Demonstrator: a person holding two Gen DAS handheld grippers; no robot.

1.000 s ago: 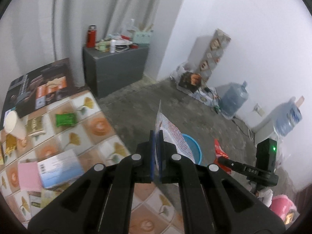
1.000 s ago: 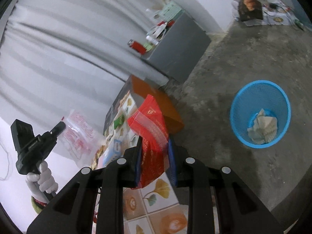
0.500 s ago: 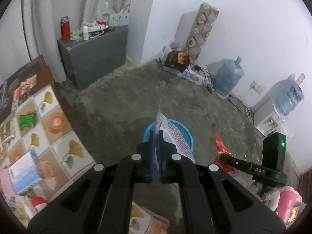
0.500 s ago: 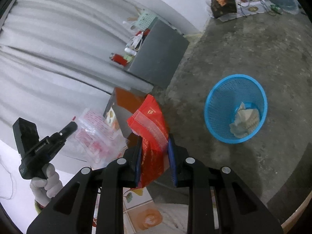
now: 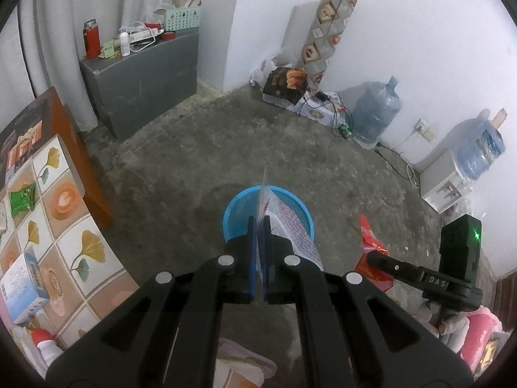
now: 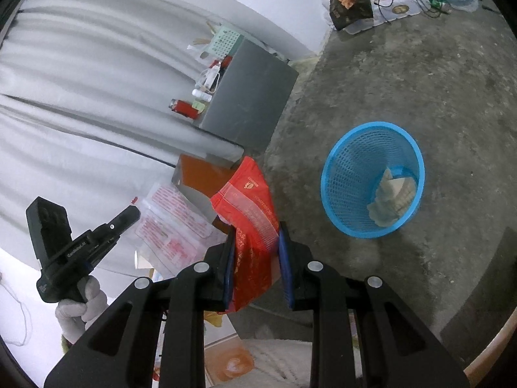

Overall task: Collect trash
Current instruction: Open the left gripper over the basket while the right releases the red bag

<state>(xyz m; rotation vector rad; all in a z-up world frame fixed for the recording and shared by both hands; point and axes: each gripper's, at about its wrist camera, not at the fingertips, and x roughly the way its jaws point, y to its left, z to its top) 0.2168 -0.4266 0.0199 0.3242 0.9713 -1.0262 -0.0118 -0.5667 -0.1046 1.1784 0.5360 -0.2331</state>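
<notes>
Low in the left wrist view, the left hand-held gripper (image 5: 258, 258) is clamped tight on a clear plastic wrapper with red print (image 5: 292, 226), which stands on edge between the blue pads and fans out to the right. Just beyond its tips, in the centre of the frame, sits the blue mesh basket (image 5: 237, 208) on the concrete floor (image 5: 194, 148), partly covered by the wrapper. At the lower right of that view the right hand-held gripper (image 5: 371, 253) shows from the side with a red snack bag (image 5: 371, 239) at its tip.

In the right wrist view, the right hand-held gripper (image 6: 255, 258) pinches that red snack bag (image 6: 252, 213) between its pads at bottom centre, the bag sticking up and leaning left. The blue mesh basket (image 6: 339, 168) lies right of centre, apart from the bag, with pale crumpled paper (image 6: 391, 197) at its bottom.

Along the left edge of the left wrist view runs the tiled bench (image 5: 74, 226), carrying a green packet (image 5: 22, 195) and a white-and-blue box (image 5: 24, 283). Farther back, a grey cabinet (image 5: 145, 80) stands against the curtain at upper left, and two water jugs (image 5: 376, 113) sit by the white wall at right.
</notes>
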